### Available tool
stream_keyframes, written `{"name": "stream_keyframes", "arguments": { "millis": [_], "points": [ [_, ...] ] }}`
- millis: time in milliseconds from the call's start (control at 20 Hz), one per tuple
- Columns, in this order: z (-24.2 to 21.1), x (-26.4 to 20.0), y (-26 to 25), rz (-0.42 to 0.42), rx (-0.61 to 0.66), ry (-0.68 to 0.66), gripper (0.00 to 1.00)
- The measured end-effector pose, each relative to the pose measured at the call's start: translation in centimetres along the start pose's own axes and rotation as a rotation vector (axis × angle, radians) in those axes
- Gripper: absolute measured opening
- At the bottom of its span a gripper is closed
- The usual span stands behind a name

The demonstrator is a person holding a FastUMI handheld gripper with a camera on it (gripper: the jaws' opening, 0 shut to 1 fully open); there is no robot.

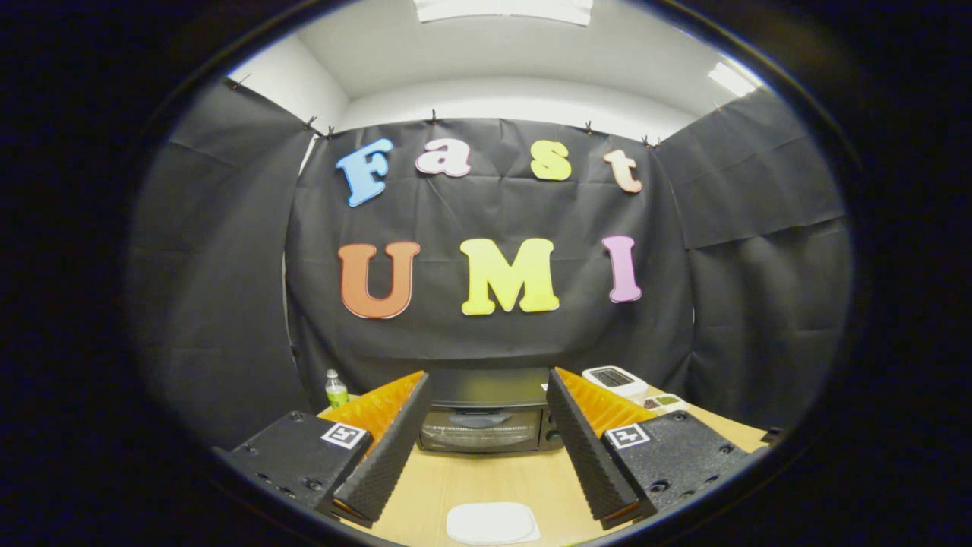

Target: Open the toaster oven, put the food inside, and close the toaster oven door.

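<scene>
I have the hand-held gripper (486, 486) raised above the near part of the desk (493, 479), its two fingers spread wide apart with nothing between them but bare wood. Just below the gap between the fingertips, at the near edge of the desk, lies a white, flat, rounded plate (492, 523); I cannot tell whether anything is on it.

Beyond the fingers, framed between them at the far side of the desk, stands the toaster oven (486, 414). Its glass door (480, 429) is closed and upright, with the handle across the top of the glass, and a knob panel sits on its right end, partly hidden by the right finger.

To the far left, beyond the left finger, a small bottle (336, 389) with a white cap and green label stands upright near the desk's edge. To the far right, behind the right finger, a white scale-like device (615, 379) with a dark top rests on the desk, and just near of it a shallow tray (663, 403) holds small pieces too blurred to identify.
</scene>
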State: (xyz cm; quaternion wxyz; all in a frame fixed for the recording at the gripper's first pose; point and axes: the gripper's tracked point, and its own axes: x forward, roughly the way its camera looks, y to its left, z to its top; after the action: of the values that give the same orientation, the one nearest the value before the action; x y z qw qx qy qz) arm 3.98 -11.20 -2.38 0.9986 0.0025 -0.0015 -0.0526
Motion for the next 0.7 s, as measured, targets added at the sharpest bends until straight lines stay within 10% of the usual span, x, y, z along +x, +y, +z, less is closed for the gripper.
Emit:
{"name": "stream_keyframes", "arguments": {
  "millis": [700],
  "points": [
    [-5.2, -6.1, 2.0, 0.061, -0.045, 0.017, 0.99]
  ]
}}
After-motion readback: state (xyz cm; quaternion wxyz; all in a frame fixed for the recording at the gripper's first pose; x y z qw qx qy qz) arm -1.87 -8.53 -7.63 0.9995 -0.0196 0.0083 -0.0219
